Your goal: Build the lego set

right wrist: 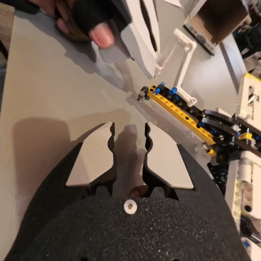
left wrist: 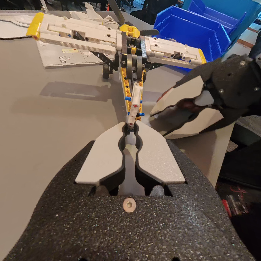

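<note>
A toy plane built of bricks (left wrist: 127, 42), with white wings and yellow tips, stands on the grey table (left wrist: 49, 127), its yellow tail beams (left wrist: 127, 90) pointing at me. My left gripper (left wrist: 130, 125) is shut on the near end of a long white piece (left wrist: 134, 104) that lies along the tail. The right wrist view shows the left gripper (right wrist: 154, 74) from the side, with the white piece (right wrist: 185, 66) rising over the yellow tail beam (right wrist: 180, 111). My right gripper (right wrist: 130, 125) is open and empty above bare table, just short of the tail's end. It also shows in the left wrist view (left wrist: 157, 124).
Blue storage bins (left wrist: 190, 32) stand at the back right behind the wing. An open instruction booklet (left wrist: 63, 56) lies under the left wing. The table's edge (left wrist: 226, 141) runs close on the right. A hand (right wrist: 101, 36) grips the left gripper's handle. My hands' fingertips stand some 6 centimetres from each other.
</note>
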`<state>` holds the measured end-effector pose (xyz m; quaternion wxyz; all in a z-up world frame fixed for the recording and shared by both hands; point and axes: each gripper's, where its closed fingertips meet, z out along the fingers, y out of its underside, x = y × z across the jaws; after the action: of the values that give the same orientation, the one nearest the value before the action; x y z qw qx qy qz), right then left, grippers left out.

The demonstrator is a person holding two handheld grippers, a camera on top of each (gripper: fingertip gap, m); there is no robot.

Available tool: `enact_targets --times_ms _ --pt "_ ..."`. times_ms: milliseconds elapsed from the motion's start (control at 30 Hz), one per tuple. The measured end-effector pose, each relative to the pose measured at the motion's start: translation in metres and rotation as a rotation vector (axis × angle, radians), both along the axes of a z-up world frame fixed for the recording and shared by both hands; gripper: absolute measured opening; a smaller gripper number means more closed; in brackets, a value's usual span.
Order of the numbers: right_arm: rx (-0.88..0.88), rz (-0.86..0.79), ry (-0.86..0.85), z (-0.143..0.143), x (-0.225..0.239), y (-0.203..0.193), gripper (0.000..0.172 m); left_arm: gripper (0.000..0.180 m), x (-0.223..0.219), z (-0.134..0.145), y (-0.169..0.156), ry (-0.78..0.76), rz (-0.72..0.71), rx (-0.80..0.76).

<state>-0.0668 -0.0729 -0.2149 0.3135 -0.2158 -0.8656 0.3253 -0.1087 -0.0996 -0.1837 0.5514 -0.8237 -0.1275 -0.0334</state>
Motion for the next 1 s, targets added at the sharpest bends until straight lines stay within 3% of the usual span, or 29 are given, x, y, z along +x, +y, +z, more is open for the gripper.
enact_targets --times_ms 333,500,1000 --pt "-0.167 -0.191 -0.229 -0.012 -0.015 0.023 0.040 0.010 0.004 -0.016 0.004 -0.107 -0.049 -0.084" --pt "-0.223 -0.177 -0.350 -0.017 -0.014 0.020 0.040 0.011 0.007 -0.021 0.005 -0.157 -0.080 -0.106" --pt "-0.252 -0.168 -0.365 -0.016 -0.013 0.019 0.043 0.011 0.008 -0.023 0.004 -0.147 -0.077 -0.106"
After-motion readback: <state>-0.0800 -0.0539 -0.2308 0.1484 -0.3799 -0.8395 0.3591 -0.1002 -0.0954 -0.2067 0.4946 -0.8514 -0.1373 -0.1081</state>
